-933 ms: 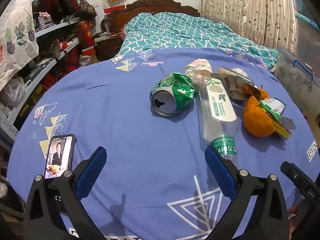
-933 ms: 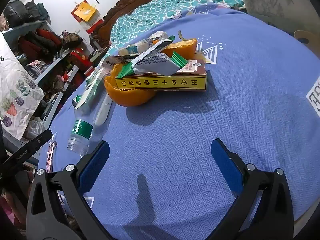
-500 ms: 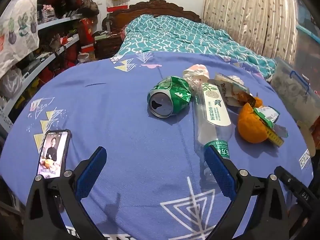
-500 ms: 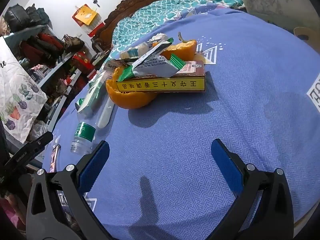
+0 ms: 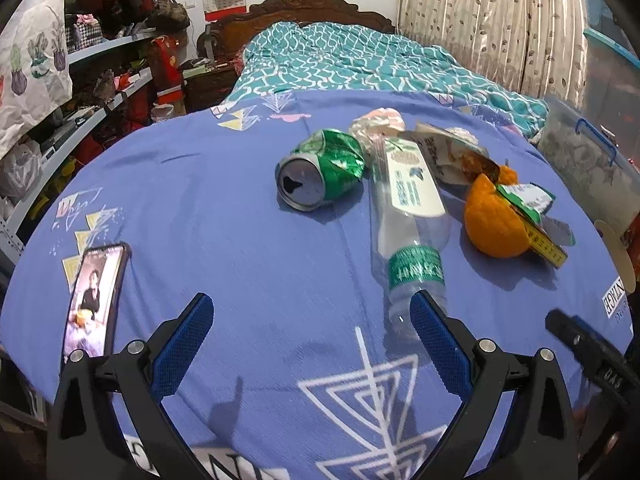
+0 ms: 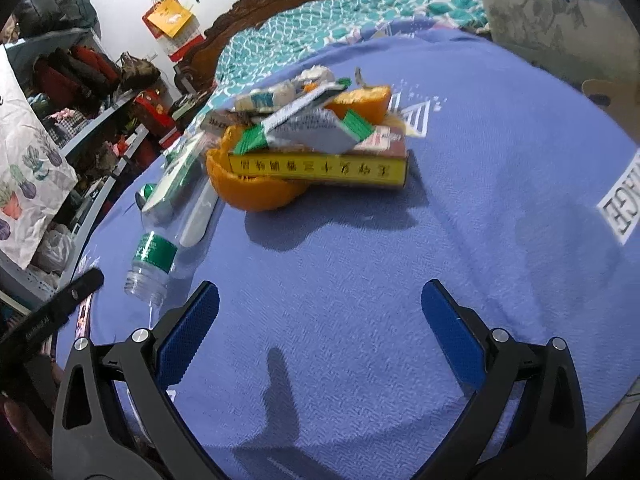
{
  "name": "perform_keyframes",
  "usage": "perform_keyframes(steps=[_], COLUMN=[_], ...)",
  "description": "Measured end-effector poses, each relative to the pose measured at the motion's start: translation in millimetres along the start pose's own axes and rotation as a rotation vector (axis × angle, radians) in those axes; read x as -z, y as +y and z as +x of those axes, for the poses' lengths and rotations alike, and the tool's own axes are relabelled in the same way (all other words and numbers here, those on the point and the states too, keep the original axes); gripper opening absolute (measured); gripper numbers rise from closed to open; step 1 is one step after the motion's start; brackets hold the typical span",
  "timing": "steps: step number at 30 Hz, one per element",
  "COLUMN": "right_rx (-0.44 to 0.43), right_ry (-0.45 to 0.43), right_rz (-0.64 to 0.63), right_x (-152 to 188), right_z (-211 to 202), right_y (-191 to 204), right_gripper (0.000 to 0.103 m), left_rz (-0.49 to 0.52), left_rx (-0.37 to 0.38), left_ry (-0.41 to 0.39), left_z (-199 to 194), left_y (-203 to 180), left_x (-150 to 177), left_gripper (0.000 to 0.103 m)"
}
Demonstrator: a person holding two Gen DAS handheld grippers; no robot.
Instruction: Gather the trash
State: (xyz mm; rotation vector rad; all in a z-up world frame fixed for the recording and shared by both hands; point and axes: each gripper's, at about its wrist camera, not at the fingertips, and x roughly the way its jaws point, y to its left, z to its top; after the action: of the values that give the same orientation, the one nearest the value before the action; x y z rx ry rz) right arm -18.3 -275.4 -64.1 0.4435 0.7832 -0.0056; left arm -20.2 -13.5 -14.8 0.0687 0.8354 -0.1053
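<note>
Hovering over the blue cloth [image 5: 248,240]: left gripper [image 5: 308,320] spread wide, nothing between the blue pads [image 5: 182,344]; right gripper [image 6: 320,308] likewise wide and empty, no contact with any item.

Landmark = clear plastic bottle [image 5: 404,216], lying flat, capless neck toward the grippers, green band near the neck; neck end sits just beside the left gripper's right pad, cannot tell if touching.

Trash relative to the bottle:
- crushed green can [image 5: 320,176] just to its left, mouth facing the camera, touching or nearly so at the far end;
- crumpled pale wrapper [image 5: 376,122] beyond its base;
- torn white snack packet [image 5: 444,148] off its far right side;
- orange peel [image 5: 492,224] to its right, near, with a gap of cloth between;
- yellow-edged box [image 6: 320,168] on the peel, tilted; green-and-white sachet [image 6: 308,128] on top of the box.

Phone [image 5: 94,296], screen lit, well to the bottle's left, at the cloth edge beside the left gripper's left finger.
</note>
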Motion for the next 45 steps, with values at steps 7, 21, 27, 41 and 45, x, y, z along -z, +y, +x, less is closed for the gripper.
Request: perform_keyframes(steps=[7,21,27,41,45], right_rx=[0.033,0.039,0.031,0.019,0.018], right_ry=[-0.112,-0.183,-0.280,-0.396,-0.386], right_rz=[-0.052,-0.136,-0.214,-0.272,-0.270], right_x=[-3.9,-9.3,-37.0,-36.6,-34.4], right_z=[-23.6,-38.4,-64.1,-88.9,-83.3], right_y=[5.8,19.6,37.5,66.2,63.3], right_gripper=[0.100,0.100,0.099,0.095,0.095], left_rz=[0.083,0.044,0.067,0.061,0.064], left_rx=[0.065,0.044,-0.016,-0.049,-0.050], left_ry=[0.067,0.063,-0.087,-0.160,-0.151], left_z=[-2.7,5.1,-14.4,-22.3,-19.5], left_y=[-14.5,7.6,11.9,13.1,12.6], left_x=[26.4,3.6,-38.3,-71.9,-69.5], left_gripper=[0.094,0.094,0.094,0.094,0.094])
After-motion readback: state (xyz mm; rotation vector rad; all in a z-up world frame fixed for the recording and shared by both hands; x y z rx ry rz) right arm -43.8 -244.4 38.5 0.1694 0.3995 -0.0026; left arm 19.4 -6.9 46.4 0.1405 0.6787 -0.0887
